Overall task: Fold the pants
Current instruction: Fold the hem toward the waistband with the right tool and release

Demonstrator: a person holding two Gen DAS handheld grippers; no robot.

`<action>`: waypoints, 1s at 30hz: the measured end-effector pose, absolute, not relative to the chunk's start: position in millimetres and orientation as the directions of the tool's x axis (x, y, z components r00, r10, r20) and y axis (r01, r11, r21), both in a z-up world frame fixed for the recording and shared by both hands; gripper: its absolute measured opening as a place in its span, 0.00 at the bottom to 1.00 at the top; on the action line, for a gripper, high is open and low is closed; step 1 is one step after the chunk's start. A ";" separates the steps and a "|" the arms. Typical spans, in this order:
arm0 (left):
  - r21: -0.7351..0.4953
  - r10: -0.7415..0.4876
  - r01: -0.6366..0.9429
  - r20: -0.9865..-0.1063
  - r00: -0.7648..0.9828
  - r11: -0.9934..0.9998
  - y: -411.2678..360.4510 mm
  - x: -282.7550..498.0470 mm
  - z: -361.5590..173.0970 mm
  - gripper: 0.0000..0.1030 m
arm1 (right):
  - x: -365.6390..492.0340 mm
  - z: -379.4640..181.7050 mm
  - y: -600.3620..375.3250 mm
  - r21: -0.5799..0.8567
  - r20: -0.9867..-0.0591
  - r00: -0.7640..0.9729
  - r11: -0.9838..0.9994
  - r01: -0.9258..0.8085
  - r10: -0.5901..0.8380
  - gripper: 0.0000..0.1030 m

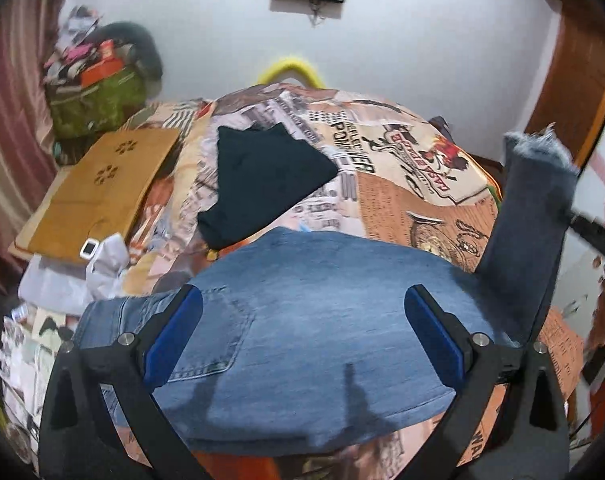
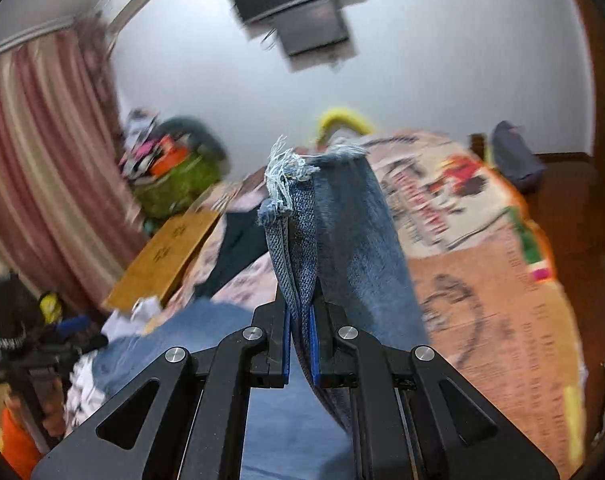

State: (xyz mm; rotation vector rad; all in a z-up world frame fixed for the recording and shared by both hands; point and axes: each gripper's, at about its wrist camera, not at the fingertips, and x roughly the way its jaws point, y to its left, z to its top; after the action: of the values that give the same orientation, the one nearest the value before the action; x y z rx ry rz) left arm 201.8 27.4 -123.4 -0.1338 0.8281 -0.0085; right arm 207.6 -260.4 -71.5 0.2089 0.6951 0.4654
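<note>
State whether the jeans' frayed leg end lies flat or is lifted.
Lifted: the right claw is shut on the frayed leg end, holding it above the bed.

Bed cover (image 1: 402,168), left wrist view: large black word "POWER" printed upside down (image 1: 352,148). Beside it a red banner emblem (image 1: 422,148) with lettering, inverted, not legible. Smaller newsprint-style columns across the cover too fine to read. Right wrist view: print blurred, nothing readable.
</note>
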 end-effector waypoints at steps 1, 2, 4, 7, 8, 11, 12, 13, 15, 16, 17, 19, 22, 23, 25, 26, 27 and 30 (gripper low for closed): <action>-0.128 -0.058 -0.055 -0.736 0.675 0.990 32.5 200.4 -124.9 0.99 | 208.4 -79.1 -246.6 0.332 -0.586 0.643 0.870 -0.364 0.493 0.06; -0.132 -0.052 -0.068 -0.737 0.674 0.989 37.9 198.8 -126.5 0.99 | 207.8 -85.9 -234.2 0.325 -0.602 0.622 0.865 -0.382 0.501 0.06; -0.129 -0.031 -0.097 -0.743 0.668 0.987 47.1 196.8 -131.4 0.99 | 206.0 -98.5 -212.9 0.302 -0.640 0.576 0.856 -0.419 0.508 0.07; -0.106 -0.006 -0.114 -0.760 0.650 0.988 54.8 195.1 -139.4 0.99 | 200.1 -123.4 -190.1 0.297 -0.702 0.488 0.836 -0.462 0.519 0.09; -0.101 -0.002 -0.116 -0.763 0.647 0.988 56.7 194.9 -141.6 0.99 | 198.7 -130.4 -187.1 0.299 -0.719 0.462 0.831 -0.470 0.519 0.10; -0.093 0.005 -0.119 -0.769 0.639 0.988 60.2 193.1 -146.8 0.99 | 194.1 -149.5 -174.2 0.298 -0.770 0.386 0.822 -0.486 0.508 0.13; -0.091 0.006 -0.119 -0.770 0.639 0.989 61.0 191.9 -147.7 0.99 | 192.7 -150.5 -172.1 0.295 -0.777 0.376 0.819 -0.491 0.505 0.15; -0.088 0.008 -0.119 -0.770 0.638 0.989 61.0 191.7 -148.2 0.99 | 190.6 -151.7 -171.2 0.297 -0.779 0.367 0.814 -0.500 0.509 0.19; -0.088 0.006 -0.116 -0.770 0.637 0.989 59.9 192.4 -148.4 0.99 | 188.2 -149.1 -171.6 0.319 -0.777 0.339 0.796 -0.515 0.531 0.28; -0.089 0.002 -0.112 -0.770 0.638 0.990 58.1 193.3 -147.7 0.99 | 185.8 -145.1 -174.9 0.341 -0.768 0.327 0.784 -0.519 0.551 0.32; -0.092 -0.004 -0.104 -0.769 0.639 0.990 55.6 195.4 -146.8 0.99 | 185.2 -141.9 -176.4 0.357 -0.761 0.319 0.775 -0.521 0.565 0.33; -0.095 -0.015 -0.090 -0.766 0.643 0.991 49.5 198.8 -144.7 0.99 | 181.4 -133.5 -182.1 0.371 -0.750 0.314 0.764 -0.528 0.582 0.33; -0.105 -0.043 -0.058 -0.762 0.646 0.993 35.4 207.4 -138.7 0.99 | 176.3 -117.4 -191.7 0.341 -0.715 0.375 0.763 -0.549 0.590 0.33; -0.108 -0.052 -0.047 -0.762 0.646 0.993 31.0 210.3 -136.7 0.99 | 176.0 -112.9 -196.0 0.330 -0.707 0.397 0.769 -0.547 0.586 0.33; -0.102 -0.066 -0.018 -0.758 0.648 0.995 16.6 218.6 -132.2 0.99 | 180.6 -102.8 -209.4 0.311 -0.685 0.447 0.786 -0.535 0.575 0.36; -0.096 -0.068 -0.007 -0.757 0.650 0.995 11.9 220.8 -130.4 0.99 | 182.2 -98.5 -216.2 0.304 -0.673 0.471 0.794 -0.526 0.570 0.37; -0.089 -0.075 0.011 -0.755 0.651 0.996 3.4 225.7 -128.3 0.99 | 184.4 -96.7 -221.2 0.300 -0.666 0.487 0.800 -0.519 0.565 0.40; -0.100 -0.115 0.061 -0.762 0.638 0.993 -18.2 240.9 -127.7 0.99 | 198.6 -93.9 -242.9 0.277 -0.657 0.543 0.837 -0.472 0.523 0.43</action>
State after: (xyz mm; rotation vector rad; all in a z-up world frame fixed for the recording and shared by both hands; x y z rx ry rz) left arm 240.9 -18.2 -127.7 -0.0669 0.8738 -0.1007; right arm 198.6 -242.9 -93.9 0.0696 0.8029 0.5912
